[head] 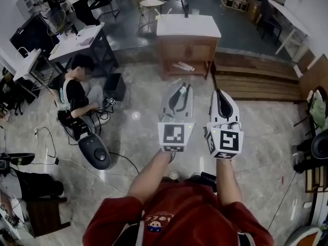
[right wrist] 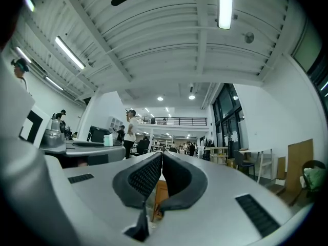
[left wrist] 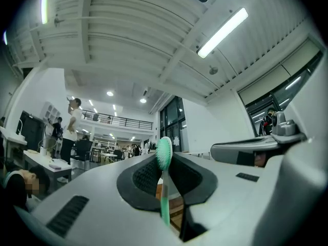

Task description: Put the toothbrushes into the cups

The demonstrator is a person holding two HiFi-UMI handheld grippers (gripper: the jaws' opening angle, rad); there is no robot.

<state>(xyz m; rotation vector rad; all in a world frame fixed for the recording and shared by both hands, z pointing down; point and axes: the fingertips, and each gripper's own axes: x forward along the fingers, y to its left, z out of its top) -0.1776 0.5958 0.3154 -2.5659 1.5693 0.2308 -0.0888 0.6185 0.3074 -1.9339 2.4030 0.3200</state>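
Note:
A green toothbrush (left wrist: pixel 164 188) stands upright between the black pads of my left gripper (left wrist: pixel 165 176), bristle head up, and the jaws are shut on its handle. In the head view the left gripper (head: pixel 179 97) is held up over the floor, pointing towards a white-topped wooden table (head: pixel 188 27) far ahead, with the toothbrush (head: pixel 182 90) showing at its tip. My right gripper (head: pixel 218 97) is level beside it, just to the right. Its pads (right wrist: pixel 148 176) meet at the tip with nothing between them. Small items stand on the table; I cannot tell whether they are cups.
A seated person (head: pixel 77 94) works at the left next to desks (head: pixel 77 40), with cables and a black chair base (head: pixel 95 152) on the floor. Low wooden steps (head: pixel 256 81) lie right of the table. Shelves and chairs stand at the far back.

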